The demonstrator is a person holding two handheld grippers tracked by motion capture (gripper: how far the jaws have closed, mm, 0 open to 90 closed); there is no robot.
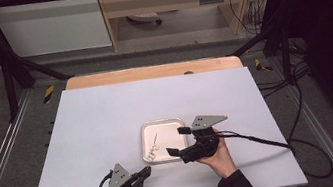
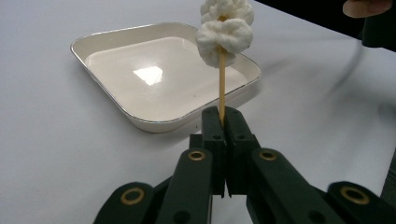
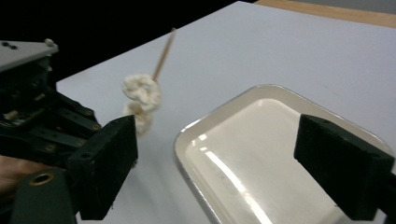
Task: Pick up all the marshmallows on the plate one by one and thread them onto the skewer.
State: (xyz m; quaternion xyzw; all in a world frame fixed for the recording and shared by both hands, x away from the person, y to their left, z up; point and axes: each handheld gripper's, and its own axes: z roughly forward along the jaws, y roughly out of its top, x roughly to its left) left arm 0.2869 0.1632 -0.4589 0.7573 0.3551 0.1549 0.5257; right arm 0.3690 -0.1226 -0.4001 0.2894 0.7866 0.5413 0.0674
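- One tray [image 1: 149, 153], white and square with a thin metal-coloured rim, sits on the white bench [image 1: 107, 118].
- In the left gripper view the tray [image 2: 107, 46] lies just ahead of the left gripper [image 2: 223, 116], and what shows of its floor is bare and glossy.
- In the right gripper view the tray [image 3: 224, 116] lies straight ahead between the two spread pads, and the part in view is bare.
- One skewer [image 2: 222, 84], a thin wooden stick, is clamped at its lower end by the left gripper, whose jaws are pressed tight on it.
- The skewer stands nearly upright from the jaw tips.
- Two white puffy pieces [image 2: 225, 37] are threaded on the skewer's upper part, one touching the other.
- In the high view the skewer [image 1: 154, 140] appears over the tray, ahead of the left gripper [image 1: 147, 170].
- The right gripper [image 1: 178, 141] stands wide apart, with nothing between its pads.
- From the right gripper the skewer [image 3: 163, 49] is ahead and to the left, tilted and blurred, with the pieces [image 3: 141, 93] just beyond the left pad.
- Two grippers in all, each in a hand.
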